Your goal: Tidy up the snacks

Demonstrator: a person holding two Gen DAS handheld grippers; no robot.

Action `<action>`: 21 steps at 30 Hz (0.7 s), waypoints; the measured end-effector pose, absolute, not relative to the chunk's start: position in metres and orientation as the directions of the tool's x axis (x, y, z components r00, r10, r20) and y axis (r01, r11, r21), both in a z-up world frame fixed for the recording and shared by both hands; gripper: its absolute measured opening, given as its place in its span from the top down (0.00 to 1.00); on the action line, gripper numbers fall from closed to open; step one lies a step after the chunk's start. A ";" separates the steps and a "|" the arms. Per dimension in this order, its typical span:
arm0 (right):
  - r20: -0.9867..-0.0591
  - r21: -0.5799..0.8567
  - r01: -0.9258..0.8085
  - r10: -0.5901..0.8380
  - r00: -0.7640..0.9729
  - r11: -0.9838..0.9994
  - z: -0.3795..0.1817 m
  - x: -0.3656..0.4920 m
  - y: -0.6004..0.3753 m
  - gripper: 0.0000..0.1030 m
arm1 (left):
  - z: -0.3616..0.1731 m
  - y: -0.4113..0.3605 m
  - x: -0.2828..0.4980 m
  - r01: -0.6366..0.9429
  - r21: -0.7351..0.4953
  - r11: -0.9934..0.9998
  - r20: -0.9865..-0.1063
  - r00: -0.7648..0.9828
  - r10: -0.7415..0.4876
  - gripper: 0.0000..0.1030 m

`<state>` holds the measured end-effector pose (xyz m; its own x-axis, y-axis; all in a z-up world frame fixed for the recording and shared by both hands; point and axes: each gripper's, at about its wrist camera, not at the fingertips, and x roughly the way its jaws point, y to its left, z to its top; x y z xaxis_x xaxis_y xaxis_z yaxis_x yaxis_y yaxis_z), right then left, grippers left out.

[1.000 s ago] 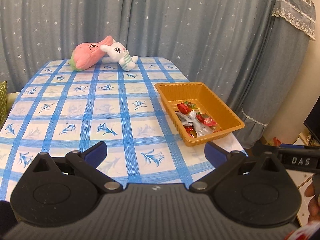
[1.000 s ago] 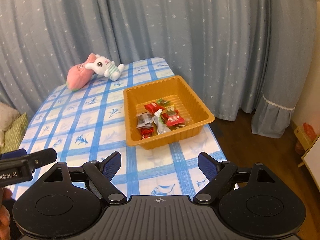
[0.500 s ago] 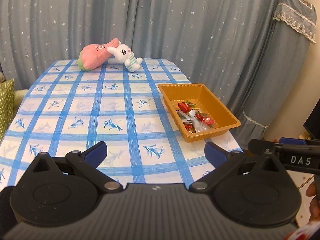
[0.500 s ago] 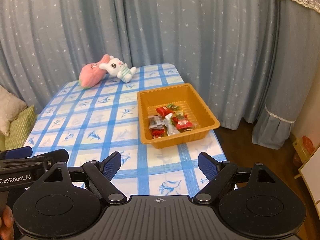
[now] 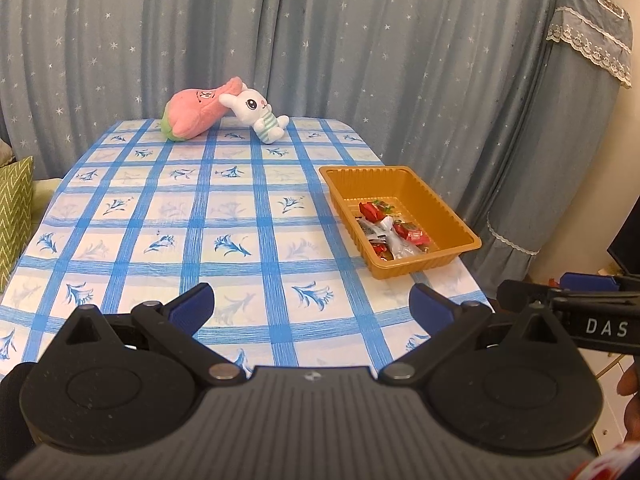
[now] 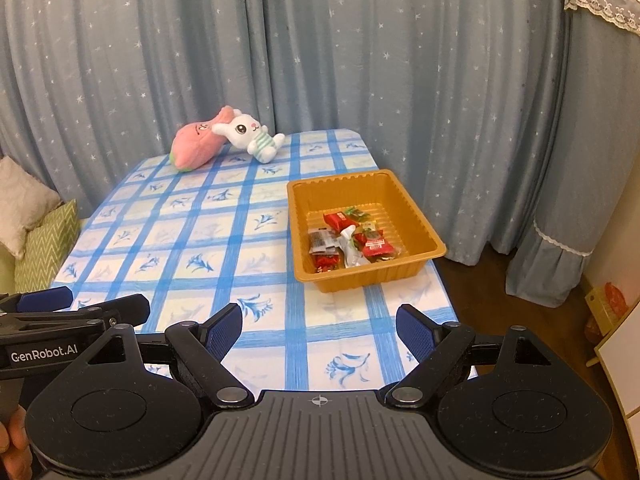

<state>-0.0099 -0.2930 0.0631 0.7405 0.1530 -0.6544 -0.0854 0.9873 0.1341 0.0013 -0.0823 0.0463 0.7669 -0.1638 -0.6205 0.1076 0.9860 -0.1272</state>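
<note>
Left wrist view shows my left gripper (image 5: pixel 312 308) with its two blue-padded fingers (image 5: pixel 192 309) spread wide and nothing between them, hanging above the near end of the table covered by a blue-and-white checked cloth with flower prints (image 5: pixel 224 216). My right gripper (image 6: pixel 319 330) is spread just as wide and is equally empty, also over the near edge of the cloth.

One shallow orange plastic tray with ribbed walls (image 6: pixel 416 220) sits on the right side of the table, close to its right edge and well apart from both sets of tongs. All the wrapped snacks (image 6: pixel 352 240) I can see lie inside it, bunched toward its near half. I count about three red packets, one dark grey packet, one clear or white wrapper and one greenish piece at the far side of the heap; they overlap, so the exact number is hard to tell.

At the far end of the table lie two soft toys touching each other: one pink peach-shaped plush (image 5: pixel 196 114) on its side and one small white rabbit plush in a striped green top (image 5: pixel 260 114) leaning against it.

Behind everything hangs a blue-grey curtain dotted with white stars (image 5: pixel 320 40). In the right wrist view, one green zigzag-patterned cushion (image 6: pixel 44 240) and one beige cushion (image 6: pixel 24 204) sit to the left of the table.
</note>
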 end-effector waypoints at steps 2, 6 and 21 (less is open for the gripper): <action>-0.653 0.132 -0.086 0.153 0.742 0.987 0.063 -0.010 -0.293 0.19 | 0.046 -0.082 0.001 0.107 -0.126 0.986 -0.619 0.768 -0.162 0.00; -0.654 0.134 -0.085 0.153 0.741 0.987 0.063 -0.011 -0.292 0.19 | 0.046 -0.082 0.000 0.107 -0.127 0.986 -0.619 0.768 -0.163 0.00; -0.652 0.135 -0.087 0.154 0.742 0.987 0.063 -0.012 -0.292 0.19 | 0.045 -0.082 -0.002 0.108 -0.133 0.985 -0.621 0.766 -0.168 0.00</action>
